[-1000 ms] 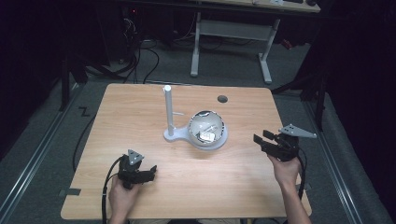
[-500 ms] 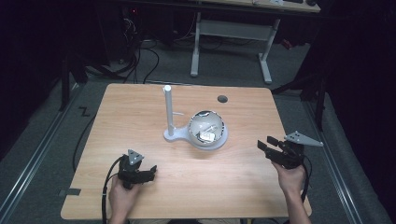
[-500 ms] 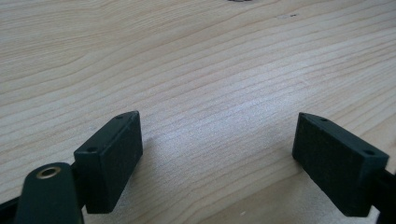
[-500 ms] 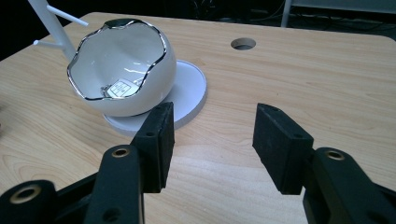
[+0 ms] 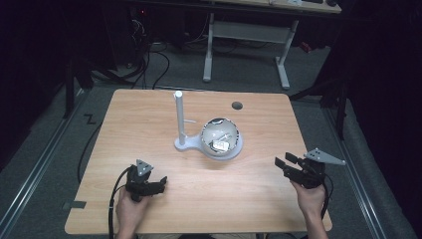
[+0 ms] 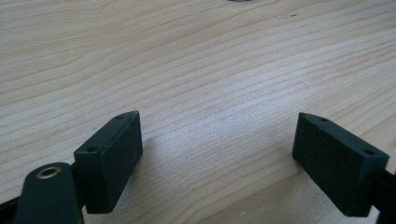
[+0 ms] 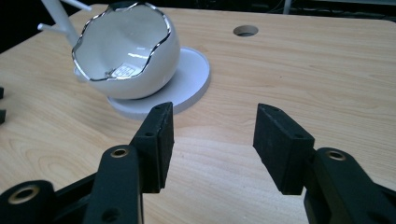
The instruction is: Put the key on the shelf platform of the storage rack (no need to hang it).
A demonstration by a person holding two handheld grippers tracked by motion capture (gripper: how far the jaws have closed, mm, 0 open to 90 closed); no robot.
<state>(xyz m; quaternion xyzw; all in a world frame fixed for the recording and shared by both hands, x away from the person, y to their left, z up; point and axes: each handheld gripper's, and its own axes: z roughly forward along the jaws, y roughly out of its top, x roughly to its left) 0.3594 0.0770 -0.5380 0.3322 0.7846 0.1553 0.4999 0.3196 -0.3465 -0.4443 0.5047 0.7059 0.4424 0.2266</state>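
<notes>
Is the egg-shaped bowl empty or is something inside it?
Not empty. The white bowl holds one small pale thing at its bottom; what it is, cannot tell.

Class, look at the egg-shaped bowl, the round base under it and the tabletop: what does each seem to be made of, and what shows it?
White egg-shaped bowl with jagged silvery rim: probably glazed ceramic, glossy with highlights. Flat white round base: matte, likely plastic. Light wooden tabletop: wood or wood-look laminate, grain lines visible.

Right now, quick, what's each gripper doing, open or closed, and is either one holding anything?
Left gripper: open, holding nothing, jaws wide over bare table.
Right gripper: open, holding nothing, pointed toward the egg-shaped bowl.
</notes>
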